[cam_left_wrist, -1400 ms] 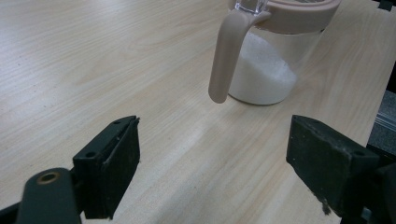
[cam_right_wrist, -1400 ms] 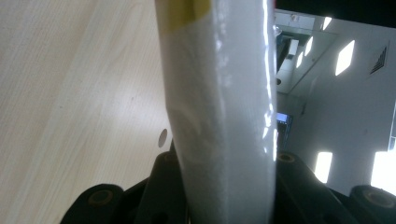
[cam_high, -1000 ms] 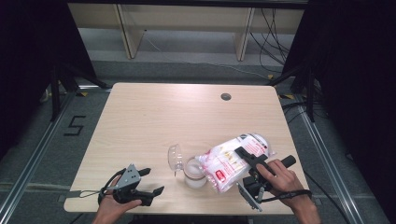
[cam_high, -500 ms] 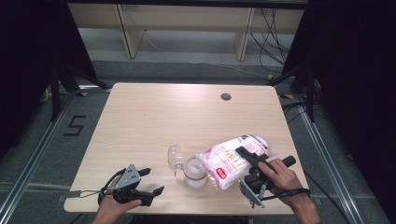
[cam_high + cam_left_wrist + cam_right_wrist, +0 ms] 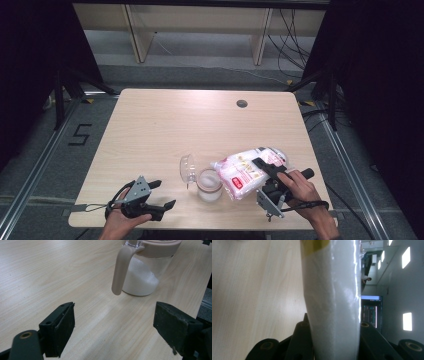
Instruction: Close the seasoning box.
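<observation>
Pinching white-and-pink bag (image 5: 250,167), right gripper (image 5: 264,172) at table's (image 5: 165,125) near right, jaws clamped on both faces, bag tipped over jar (image 5: 209,184). Jar near centre, clear lid (image 5: 187,167) flipped up. Left gripper (image 5: 161,195) near left, jaws spread, nothing between.

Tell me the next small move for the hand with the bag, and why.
Probably tip the bag a bit further over the jar. The right gripper clamps it tilted, its lower corner at the open jar's rim, lid flipped back, and the jar looks only partly filled.
</observation>
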The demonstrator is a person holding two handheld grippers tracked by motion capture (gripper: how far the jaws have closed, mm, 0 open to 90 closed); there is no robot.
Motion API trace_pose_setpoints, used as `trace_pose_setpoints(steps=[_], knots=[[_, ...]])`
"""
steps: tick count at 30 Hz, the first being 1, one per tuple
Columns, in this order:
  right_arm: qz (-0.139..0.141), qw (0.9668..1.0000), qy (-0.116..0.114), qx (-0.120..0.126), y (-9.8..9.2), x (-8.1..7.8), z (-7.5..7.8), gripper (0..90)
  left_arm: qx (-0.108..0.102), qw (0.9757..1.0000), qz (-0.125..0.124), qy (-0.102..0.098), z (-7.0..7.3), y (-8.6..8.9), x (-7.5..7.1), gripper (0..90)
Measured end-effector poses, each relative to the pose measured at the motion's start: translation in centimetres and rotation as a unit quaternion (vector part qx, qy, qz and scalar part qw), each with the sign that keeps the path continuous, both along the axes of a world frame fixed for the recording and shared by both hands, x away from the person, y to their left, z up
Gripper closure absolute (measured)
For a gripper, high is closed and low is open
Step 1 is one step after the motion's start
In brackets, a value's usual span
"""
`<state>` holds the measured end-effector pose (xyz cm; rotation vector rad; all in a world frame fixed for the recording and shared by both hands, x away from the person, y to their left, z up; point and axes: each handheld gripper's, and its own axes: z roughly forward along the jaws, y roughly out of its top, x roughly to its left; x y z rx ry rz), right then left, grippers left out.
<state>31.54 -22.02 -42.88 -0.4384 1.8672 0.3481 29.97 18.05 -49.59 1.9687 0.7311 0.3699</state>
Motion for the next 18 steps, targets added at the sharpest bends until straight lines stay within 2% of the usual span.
trace_pose_setpoints(steps=[1, 2, 3, 4, 5, 6, 7, 8, 9, 10, 11, 13, 15, 16, 17, 18], knots=[[0.000, 1.0000, 0.000, 0.000, 0.0, 0.0, 0.0, 77.7, -0.007, 1.0000, 0.003, 0.002, 0.0, -0.1, 0.0, 17.1], [0.003, 1.0000, 0.004, 0.007, 0.0, 0.1, -0.2, 77.7, 0.001, 1.0000, 0.000, 0.000, 0.0, 0.0, 0.0, 17.1], [0.007, 1.0000, 0.006, 0.002, 0.0, 0.2, -0.2, 77.7, -0.006, 0.9999, 0.007, 0.008, 0.0, 0.0, -0.1, 17.1], [-0.002, 0.9998, 0.013, 0.015, 0.0, 0.2, -0.4, 77.8, -0.006, 0.9999, 0.008, 0.009, 0.0, 0.0, -0.1, 17.1], [0.008, 0.9999, 0.004, 0.008, 0.0, 0.3, -0.2, 77.8, -0.005, 0.9999, 0.006, 0.007, 0.0, 0.0, -0.1, 17.1], [0.007, 0.9999, 0.006, 0.012, 0.0, 0.3, -0.3, 77.8, 0.001, 1.0000, 0.000, -0.001, 0.0, 0.1, 0.0, 17.1], [-0.006, 0.9992, 0.022, 0.032, -0.1, 0.3, -0.6, 77.9, 0.001, 1.0000, 0.001, 0.000, 0.0, 0.0, 0.0, 17.1], [-0.006, 0.9993, 0.025, 0.028, -0.1, 0.3, -0.5, 77.9, 0.000, 1.0000, -0.001, -0.001, 0.0, 0.0, 0.0, 17.1], [-0.009, 0.9978, 0.036, 0.055, -0.3, 0.4, -0.8, 77.9, -0.002, 1.0000, 0.000, -0.001, 0.0, 0.0, 0.0, 17.1], [-0.007, 0.9974, 0.040, 0.059, -0.3, 0.5, -0.7, 77.9, -0.001, 1.0000, 0.000, -0.001, 0.0, 0.0, 0.0, 17.1], [0.002, 0.9982, 0.034, 0.050, -0.3, 0.6, -0.4, 78.0, -0.002, 1.0000, 0.001, -0.001, 0.0, 0.0, 0.0, 17.1], [-0.007, 0.9958, 0.060, 0.068, -0.4, 0.5, -0.7, 78.0, 0.001, 1.0000, 0.000, -0.001, 0.0, 0.0, 0.0, 17.1], [-0.002, 0.9961, 0.058, 0.067, -0.5, 0.8, -0.8, 78.0, -0.003, 1.0000, 0.001, 0.001, 0.0, 0.0, 0.0, 17.1], [-0.010, 0.9929, 0.077, 0.090, -0.6, 0.9, -1.3, 78.1, -0.002, 1.0000, 0.002, 0.001, 0.0, 0.0, 0.0, 17.1], [-0.010, 0.9929, 0.077, 0.090, -0.6, 0.9, -1.3, 78.1, 0.008, 1.0000, 0.002, -0.001, 0.1, 0.1, 0.0, 17.1], [-0.010, 0.9933, 0.075, 0.087, -0.7, 1.0, -1.2, 78.1, -0.002, 1.0000, 0.000, -0.002, 0.0, 0.0, 0.0, 17.1]])
